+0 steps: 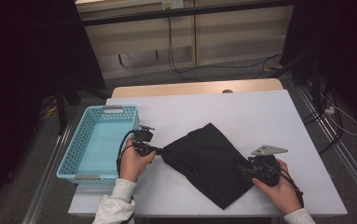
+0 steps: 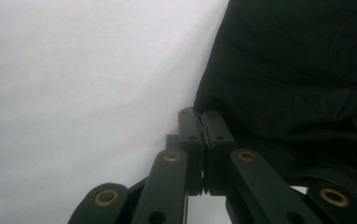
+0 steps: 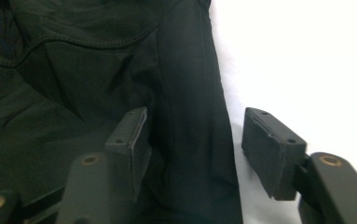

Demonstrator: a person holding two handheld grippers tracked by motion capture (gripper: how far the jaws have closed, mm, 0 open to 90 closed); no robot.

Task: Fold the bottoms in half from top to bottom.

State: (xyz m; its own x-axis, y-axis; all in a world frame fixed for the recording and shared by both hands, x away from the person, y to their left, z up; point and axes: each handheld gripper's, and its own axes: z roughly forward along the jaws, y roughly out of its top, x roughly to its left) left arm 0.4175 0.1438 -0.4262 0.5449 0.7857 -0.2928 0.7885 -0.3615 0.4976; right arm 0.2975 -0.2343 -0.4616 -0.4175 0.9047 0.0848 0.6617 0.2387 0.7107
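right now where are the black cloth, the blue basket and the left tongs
black cloth (image 1: 209,161), high view, middle of the fabric
blue basket (image 1: 69,161), high view, left wall
left tongs (image 2: 204,123), left gripper view, between the closed tips

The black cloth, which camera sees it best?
The high view: the whole black cloth lies spread on the white table between both grippers. The left gripper view has just its edge beside shut jaws; the right gripper view has a fold between open jaws.

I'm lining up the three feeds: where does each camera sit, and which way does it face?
High view: above the table's near edge, looking forward and down; both hands, left gripper and right gripper show.
Left gripper view: on that gripper, jaws shut on the black cloth.
Right gripper view: jaws open astride the cloth's edge.
All share cloth and white table.
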